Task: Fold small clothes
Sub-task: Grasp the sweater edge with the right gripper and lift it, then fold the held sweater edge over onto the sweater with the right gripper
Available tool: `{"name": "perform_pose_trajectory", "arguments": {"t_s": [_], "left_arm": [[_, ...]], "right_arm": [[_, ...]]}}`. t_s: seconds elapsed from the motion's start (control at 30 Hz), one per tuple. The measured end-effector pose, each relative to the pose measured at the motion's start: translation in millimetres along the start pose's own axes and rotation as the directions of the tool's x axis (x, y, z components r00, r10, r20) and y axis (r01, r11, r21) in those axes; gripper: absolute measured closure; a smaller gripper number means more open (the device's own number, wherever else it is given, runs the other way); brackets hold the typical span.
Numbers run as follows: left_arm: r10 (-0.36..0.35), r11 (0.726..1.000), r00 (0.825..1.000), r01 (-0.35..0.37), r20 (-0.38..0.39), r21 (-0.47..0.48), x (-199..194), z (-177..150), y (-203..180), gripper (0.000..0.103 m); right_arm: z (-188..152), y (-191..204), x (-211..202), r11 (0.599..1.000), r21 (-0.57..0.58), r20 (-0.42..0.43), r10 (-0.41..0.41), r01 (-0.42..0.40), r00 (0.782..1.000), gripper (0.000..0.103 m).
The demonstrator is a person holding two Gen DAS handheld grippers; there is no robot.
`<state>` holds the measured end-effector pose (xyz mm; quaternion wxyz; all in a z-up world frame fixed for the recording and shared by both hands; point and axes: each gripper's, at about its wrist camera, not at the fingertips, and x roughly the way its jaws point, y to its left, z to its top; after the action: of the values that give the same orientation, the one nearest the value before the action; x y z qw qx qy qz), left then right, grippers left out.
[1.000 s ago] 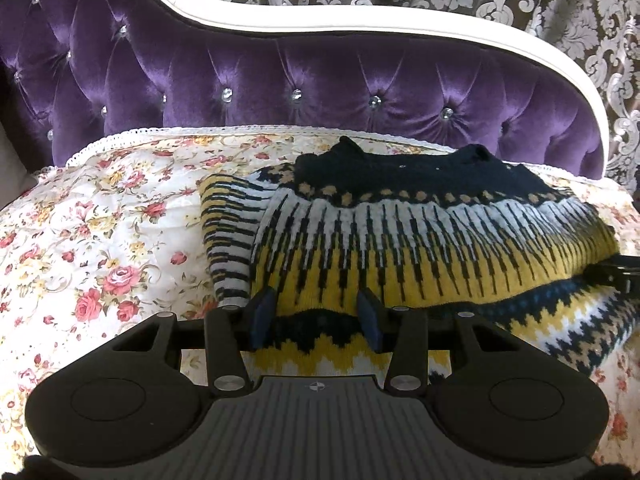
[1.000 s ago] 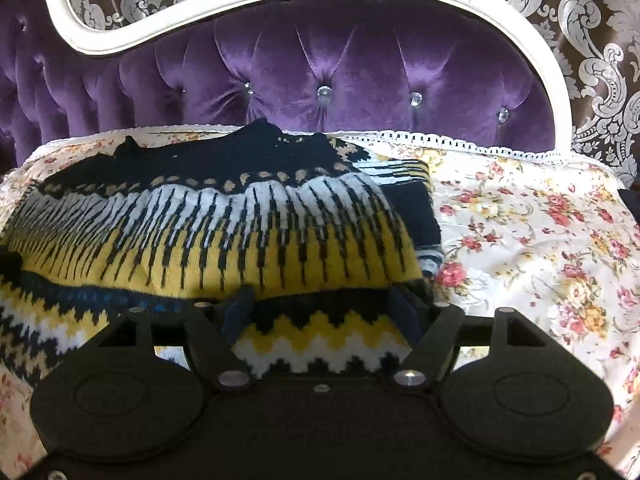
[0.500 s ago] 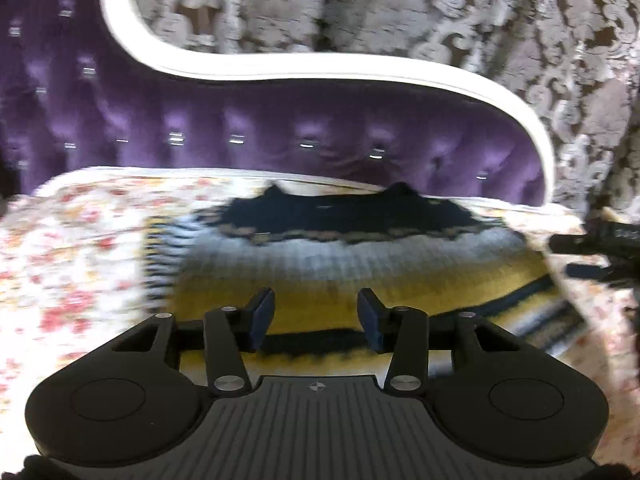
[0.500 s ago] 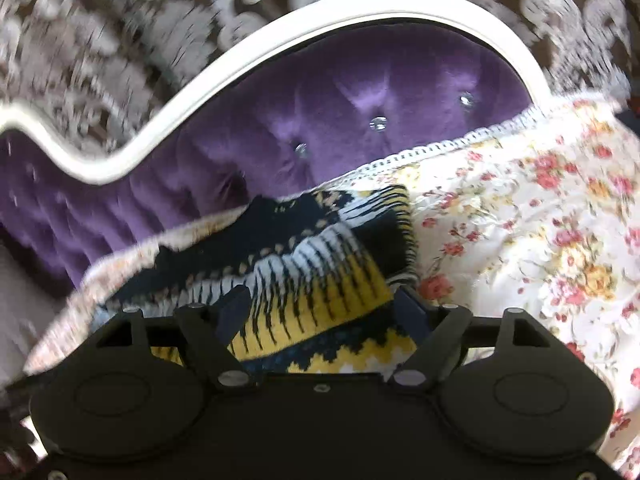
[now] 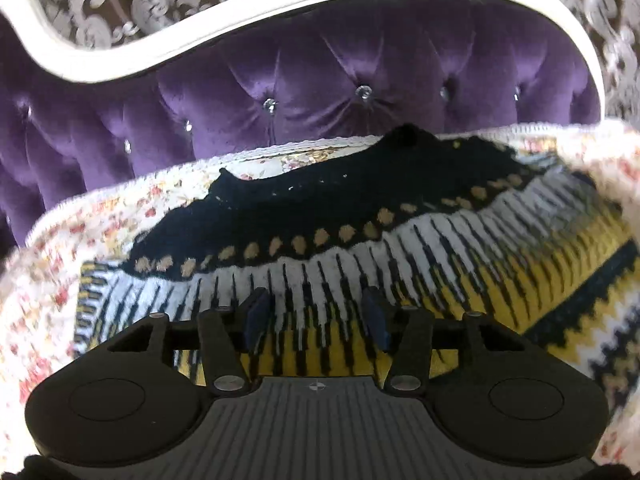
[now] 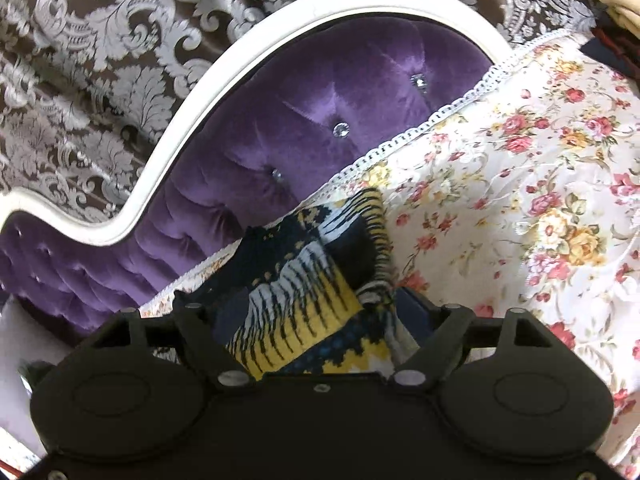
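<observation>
My left gripper (image 5: 316, 316) sits low centre of its frame, jaws parted and just been opening, nothing pinched; the sweater (image 5: 360, 264) lies under and ahead of it, filling mid-frame to the right edge. A second ago the same gripper was at the sweater's zigzag hem; now it's over the white-and-yellow band, nearer the dark neck at upper centre.

My right gripper (image 6: 320, 320) is low centre of its view, jaws wide and just been opening. The sweater's folded end sits between them, but I can't see the pads pressing on it, so I read it as released. That view has tilted since.

I judge one fold set down, next grab pending.

Count: one sweater, two grippers, one floral bedspread (image 6: 520, 200), one purple headboard (image 5: 320, 80).
</observation>
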<state>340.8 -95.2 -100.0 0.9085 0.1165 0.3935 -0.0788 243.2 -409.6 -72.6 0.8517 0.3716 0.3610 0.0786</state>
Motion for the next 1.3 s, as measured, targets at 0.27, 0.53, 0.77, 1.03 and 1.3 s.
{"name": "perform_pose_trajectory", "arguments": {"t_s": [0.27, 0.53, 0.77, 1.03, 1.3], "left_arm": [[-0.108, 0.991, 0.994, 0.107, 0.001, -0.079, -3, -3, 25, 0.052], [-0.119, 0.99, 0.993, 0.119, -0.006, -0.076, 2, -2, 24, 0.051], [-0.127, 0.988, 0.992, 0.127, 0.003, -0.085, 2, -4, 27, 0.051], [-0.065, 0.993, 0.998, 0.066, 0.015, -0.093, 2, 4, 21, 0.051], [-0.037, 0.998, 0.999, 0.038, 0.01, -0.04, -3, 13, 10, 0.054]], "right_arm": [[3, -18, 15, 0.995, 0.075, -0.056, 0.065, -0.061, 0.996, 0.008], [6, -28, 49, 0.975, 0.155, -0.052, 0.168, -0.158, 0.984, 0.0], [15, -19, 72, 0.967, 0.074, -0.108, 0.251, -0.244, 0.962, 0.012], [17, -33, 74, 0.954, 0.159, -0.119, 0.274, -0.254, 0.954, 0.066], [17, -2, 66, 0.974, 0.003, -0.103, 0.226, -0.227, 0.969, 0.066]]}}
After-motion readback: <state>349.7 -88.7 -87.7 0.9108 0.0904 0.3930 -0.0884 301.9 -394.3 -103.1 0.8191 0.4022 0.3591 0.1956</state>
